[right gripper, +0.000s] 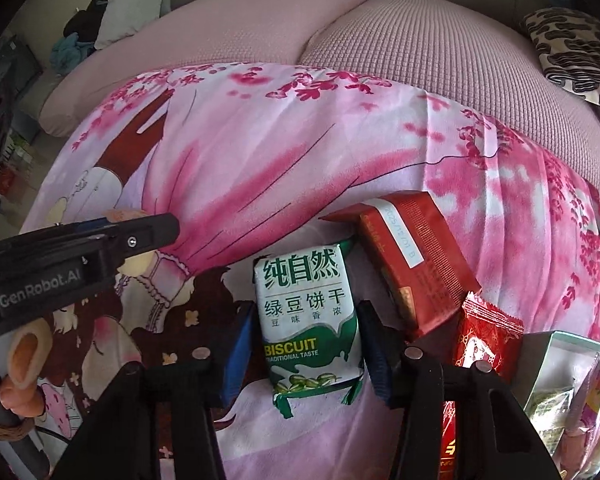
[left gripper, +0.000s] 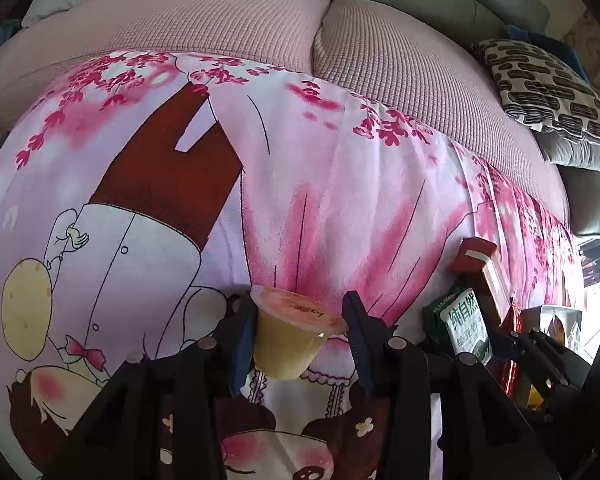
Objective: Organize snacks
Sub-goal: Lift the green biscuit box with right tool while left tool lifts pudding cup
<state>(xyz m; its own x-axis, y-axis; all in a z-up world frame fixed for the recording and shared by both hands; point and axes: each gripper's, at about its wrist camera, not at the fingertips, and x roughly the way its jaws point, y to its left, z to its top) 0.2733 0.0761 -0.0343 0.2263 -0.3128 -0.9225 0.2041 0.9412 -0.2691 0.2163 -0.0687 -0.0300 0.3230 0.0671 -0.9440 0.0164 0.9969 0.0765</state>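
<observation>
Left gripper (left gripper: 300, 336): jaws drawn in on a jelly cup (left gripper: 290, 334), blue pads at either side of its yellow body; left pad touching, right pad at the rim of the pink foil lid. Cup tilted, lid facing away, above the cloth.

Right gripper (right gripper: 306, 344): pointing steeply down, jaws straddling a green-and-white mung bean biscuit packet (right gripper: 310, 320). Packet lies flat on the cloth; the pads stand close to its two long edges, and whether they press cannot be told.

Red carton (right gripper: 414, 264): just beyond and right of the packet, lying askew, white date label on its side.

Red foil sachet (right gripper: 486, 340): right of the right jaw, touching the carton's near corner.

Clear-fronted box of mixed snacks (right gripper: 568, 392): far right edge, partly cut off.

Cloth (left gripper: 340, 184): pink blossom-and-cartoon print, spread under all items.

Sofa cushions (left gripper: 400, 64): pale pink, waffle texture, behind the cloth; black-and-white patterned pillow (left gripper: 548, 84) at the right end.
</observation>
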